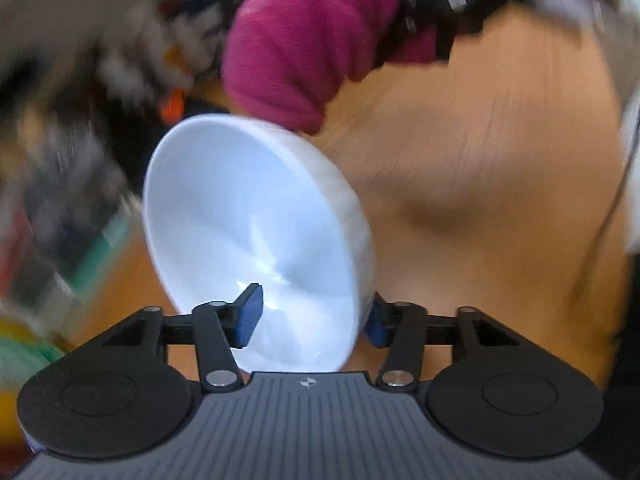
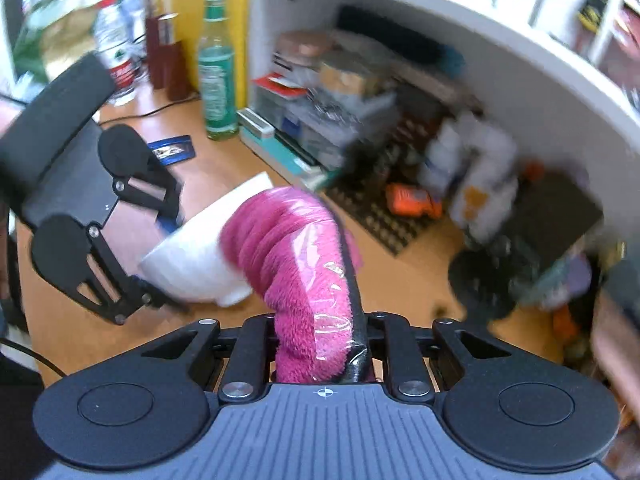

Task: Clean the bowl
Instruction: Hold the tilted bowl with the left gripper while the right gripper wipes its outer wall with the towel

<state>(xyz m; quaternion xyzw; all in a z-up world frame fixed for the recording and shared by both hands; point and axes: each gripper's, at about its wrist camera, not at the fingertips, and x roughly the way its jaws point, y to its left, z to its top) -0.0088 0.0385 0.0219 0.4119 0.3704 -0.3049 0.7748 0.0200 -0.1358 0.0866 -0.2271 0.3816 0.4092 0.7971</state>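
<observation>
Left gripper clamps the rim of a glossy white ceramic bowl, one blue pad inside, the other outside. Bowl tilted on edge above the orange-brown wooden tabletop. Fuzzy magenta cloth presses against the bowl's far outer wall. Background blurred.

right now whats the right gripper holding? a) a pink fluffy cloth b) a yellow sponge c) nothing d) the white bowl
a: in the right wrist view the right gripper is shut on the pink fluffy cloth, while the white bowl is clamped at its rim by the left gripper.
</observation>
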